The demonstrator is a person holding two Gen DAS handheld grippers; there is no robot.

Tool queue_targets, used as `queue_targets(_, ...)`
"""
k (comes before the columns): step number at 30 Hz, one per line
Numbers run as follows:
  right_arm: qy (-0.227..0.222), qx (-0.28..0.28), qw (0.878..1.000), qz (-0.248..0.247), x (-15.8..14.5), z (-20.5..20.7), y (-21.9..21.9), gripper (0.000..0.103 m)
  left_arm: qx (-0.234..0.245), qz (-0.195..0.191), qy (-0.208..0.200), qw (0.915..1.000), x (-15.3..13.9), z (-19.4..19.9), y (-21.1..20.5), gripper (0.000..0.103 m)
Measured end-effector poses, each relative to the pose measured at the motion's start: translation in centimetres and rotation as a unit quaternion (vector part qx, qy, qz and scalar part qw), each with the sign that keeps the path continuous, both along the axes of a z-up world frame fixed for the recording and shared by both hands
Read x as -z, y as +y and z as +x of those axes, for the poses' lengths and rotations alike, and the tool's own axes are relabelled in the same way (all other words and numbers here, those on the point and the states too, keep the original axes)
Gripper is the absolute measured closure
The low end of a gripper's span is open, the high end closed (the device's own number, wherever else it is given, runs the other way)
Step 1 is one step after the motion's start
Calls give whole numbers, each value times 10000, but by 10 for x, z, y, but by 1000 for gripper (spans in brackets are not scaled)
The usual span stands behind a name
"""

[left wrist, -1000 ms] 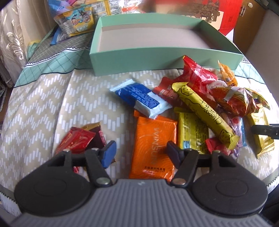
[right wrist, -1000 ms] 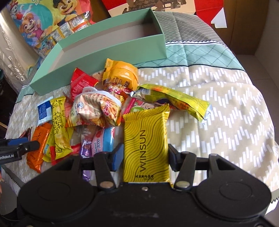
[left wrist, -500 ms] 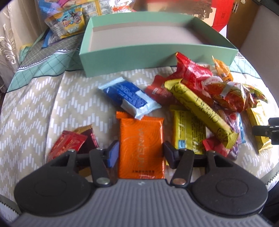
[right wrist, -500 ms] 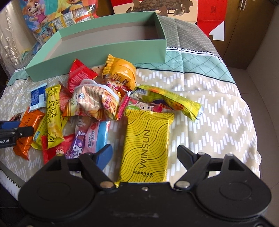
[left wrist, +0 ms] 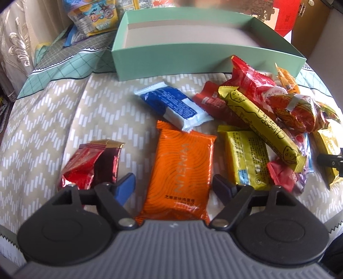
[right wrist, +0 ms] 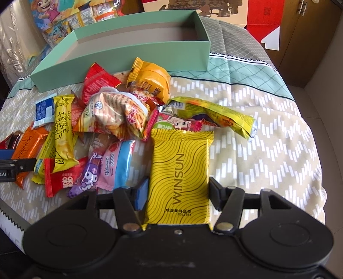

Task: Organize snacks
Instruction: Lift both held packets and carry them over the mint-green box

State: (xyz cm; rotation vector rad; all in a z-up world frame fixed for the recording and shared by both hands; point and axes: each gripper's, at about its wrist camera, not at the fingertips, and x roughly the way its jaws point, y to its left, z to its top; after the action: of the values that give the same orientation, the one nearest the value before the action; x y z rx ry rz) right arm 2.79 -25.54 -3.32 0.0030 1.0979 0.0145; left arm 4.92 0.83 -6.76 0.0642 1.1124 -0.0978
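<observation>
My left gripper (left wrist: 174, 185) is open, its fingers either side of an orange WINSUN packet (left wrist: 182, 176) with gaps on both sides. My right gripper (right wrist: 179, 192) has its fingers against both edges of a yellow WINSUN packet (right wrist: 181, 171), shut on it. Both packets lie on the patterned cloth. A pile of mixed snacks (right wrist: 115, 109) lies between the grippers. An empty mint-green box (left wrist: 193, 51) stands behind the pile; it also shows in the right wrist view (right wrist: 133, 55).
A red foil packet (left wrist: 85, 165) lies left of the left gripper. A blue-white packet (left wrist: 173, 105) and a long yellow cheese stick (left wrist: 261, 126) lie ahead. More snack bags (left wrist: 94, 19) and a red carton (right wrist: 265, 23) stand behind the box. The table drops off at the right.
The left gripper's fingers have opened wider around the orange packet. The right gripper's fingers have closed in from wide open onto the yellow packet's edges.
</observation>
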Motion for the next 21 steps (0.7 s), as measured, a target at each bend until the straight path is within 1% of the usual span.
queue_targets(1, -8, 8, 10000, 24, 0, -1, -1, 44, 78, 30, 42, 10000, 1, 1, -1, 18)
queue_targets(3, 27, -27, 10000, -2, 1, 0, -2, 44, 193, 96, 96, 9997, 1, 2, -3, 18)
queue_targets(6, 89, -114, 9998, -155, 1, 2, 2, 44, 20, 122, -24, 9999, -4, 4, -1, 18)
queue_targets(8, 127, -98, 9997, -156, 0, 4, 3, 44, 15, 384, -55, 9992, -7, 5, -4, 13)
queue_targets(9, 162, -85, 9997, -162, -1, 5, 4, 44, 94, 468, -73, 9988, -7, 4, -6, 11)
queue_targets(10, 191, -89, 9996, -172, -1, 7, 5, 44, 128, 510, -87, 9986, -7, 4, -7, 12)
queue_targets(11, 198, -104, 9996, -185, -2, 8, 6, 44, 151, 444, -110, 9988, -8, 4, -7, 16)
queue_targets(12, 204, -118, 9995, -209, -1, 9, 7, 44, 210, 282, -128, 9993, -9, 4, -6, 39)
queue_targets(13, 178, -144, 9994, -244, -1, 10, 8, 46, 214, 95, -76, 9997, -9, 4, -5, 51)
queue_targets(14, 125, -168, 9995, -238, -1, 10, 8, 50, 171, 70, -121, 9998, -11, 3, -4, 52)
queue_targets(16, 80, -132, 9998, -152, -3, 7, 6, 52, 227, 135, -249, 9993, -17, -1, -5, 53)
queue_targets(21, -24, -82, 9997, 244, -20, -3, -6, 52, 214, -170, -223, 9994, -30, -9, 5, 52)
